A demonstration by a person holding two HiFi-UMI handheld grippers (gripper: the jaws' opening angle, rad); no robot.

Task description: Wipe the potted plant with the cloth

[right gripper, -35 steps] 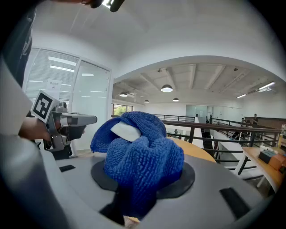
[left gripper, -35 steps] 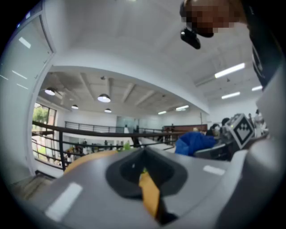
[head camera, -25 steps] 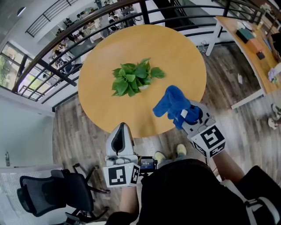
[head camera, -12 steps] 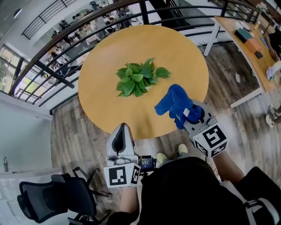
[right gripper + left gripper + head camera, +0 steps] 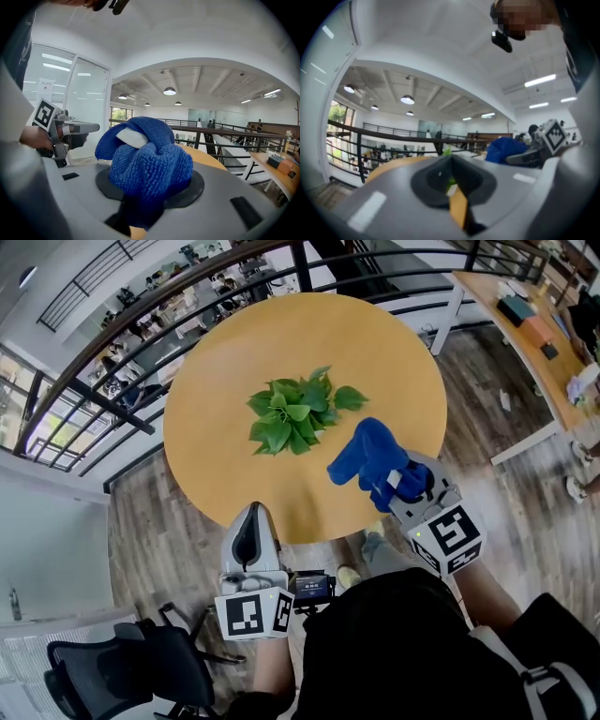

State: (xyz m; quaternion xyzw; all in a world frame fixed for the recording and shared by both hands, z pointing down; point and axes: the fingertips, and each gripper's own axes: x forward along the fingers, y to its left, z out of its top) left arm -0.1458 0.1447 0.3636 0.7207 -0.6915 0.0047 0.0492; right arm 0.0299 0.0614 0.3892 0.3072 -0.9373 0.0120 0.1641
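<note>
**Head view.** The potted plant [image 5: 298,414] stands near the middle of the round tabletop [image 5: 384,343]. Its green leaves spread wide and hide the pot beneath them. The right gripper [image 5: 392,486] hangs over the near part of the tabletop, its fingers clamped on a bunched blue cloth [image 5: 367,457]. The cloth is near the plant, on its right and nearer side, with bare wood showing between the two. The left gripper [image 5: 251,514] sits at the near rim of the tabletop, apart from the plant and pointing toward it. Judged from this layout, the cloth is in hand but no leaf has been touched, so the whole of the wiping appears left to do.

**Left gripper view.** The fingers are pressed together with nothing between them. Only a sliver of green leaf and tan wood shows past their tips. The blue cloth and the right gripper appear at the right. The plant lies ahead and has not been reached.

**Right gripper view.** The fingers are closed on the cloth, which bulges out as a thick wad in front of the tips. A white label [image 5: 131,137] shows on top of the wad. The tabletop's edge and a dark railing [image 5: 225,136] lie beyond, and the wad hides the plant. The left gripper is seen at the left, carrying nothing.
</note>
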